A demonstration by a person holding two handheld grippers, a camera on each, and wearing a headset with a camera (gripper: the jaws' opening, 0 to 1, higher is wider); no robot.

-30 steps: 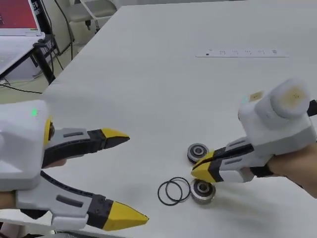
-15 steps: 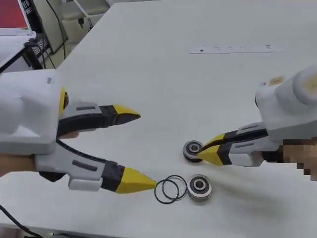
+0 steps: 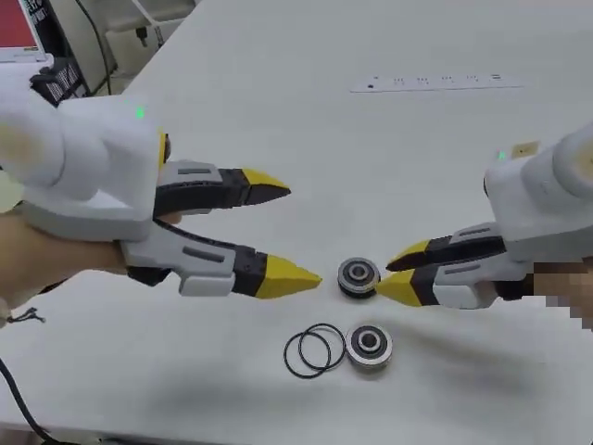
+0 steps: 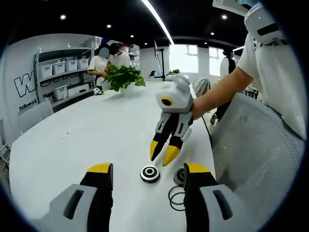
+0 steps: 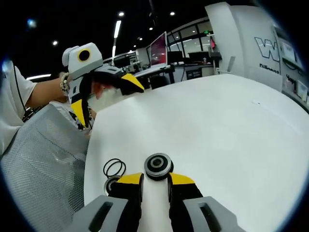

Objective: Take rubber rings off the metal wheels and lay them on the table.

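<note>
Rings [image 3: 313,349] lie just left of the near wheel [image 3: 368,345], the far wheel [image 3: 358,275] behind it.

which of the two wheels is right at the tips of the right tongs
The far wheel, lying alone, with the tips of the right tongs almost at its rim. The other wheel sits nearer the person, beside the loose rubber rings.

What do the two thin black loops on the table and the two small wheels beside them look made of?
The black loops: probably rubber, matte, thin, lying flat and overlapped. The far wheel and near wheel: metal, by their shiny silvery faces; each dark outer band may be a rubber ring, though I cannot tell.
</note>
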